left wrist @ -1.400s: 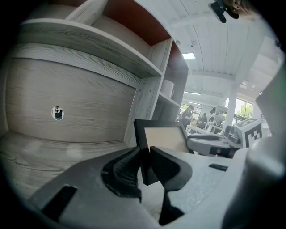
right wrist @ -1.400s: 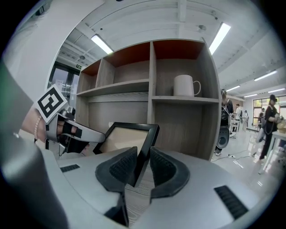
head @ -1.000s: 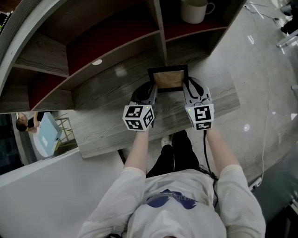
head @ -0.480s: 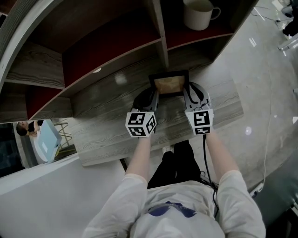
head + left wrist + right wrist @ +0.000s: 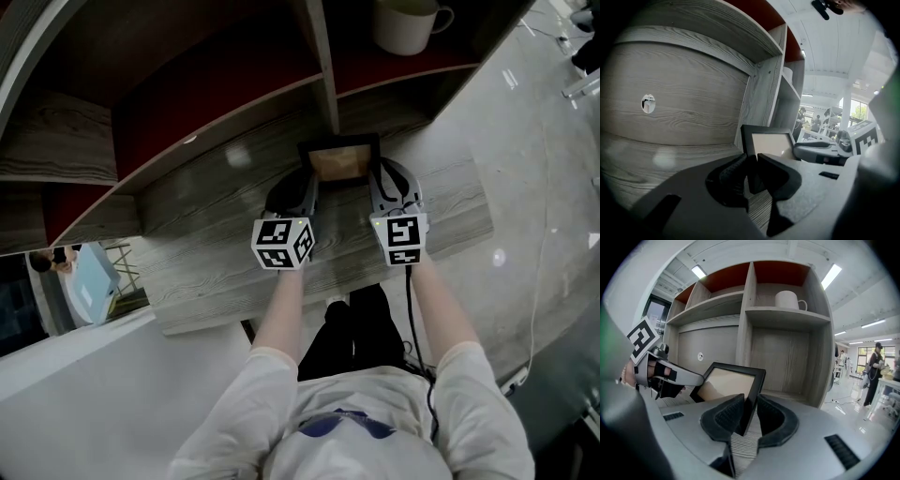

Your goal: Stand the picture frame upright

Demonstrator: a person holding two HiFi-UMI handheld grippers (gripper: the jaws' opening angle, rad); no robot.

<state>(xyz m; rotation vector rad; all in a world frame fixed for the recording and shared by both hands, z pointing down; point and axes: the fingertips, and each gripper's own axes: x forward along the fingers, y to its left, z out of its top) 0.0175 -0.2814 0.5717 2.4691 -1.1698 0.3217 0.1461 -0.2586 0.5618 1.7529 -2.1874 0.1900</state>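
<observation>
I see a grey wooden shelf unit (image 5: 323,70) with dark red back walls. A white round mug (image 5: 405,23) stands in its top right box, with its handle to the right. Below the shelves is a grey wooden table top (image 5: 206,267). A small round hole (image 5: 648,103) sits in the grey back board. The shiny grey floor (image 5: 553,131) is on my right, and a thin white cable (image 5: 538,272) lies on it. A light blue flat thing (image 5: 94,281) shows low on the left.

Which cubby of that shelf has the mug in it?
The upper right cubby, right of the divider: a white mug stands there. No other cubby in view shows one.
</observation>
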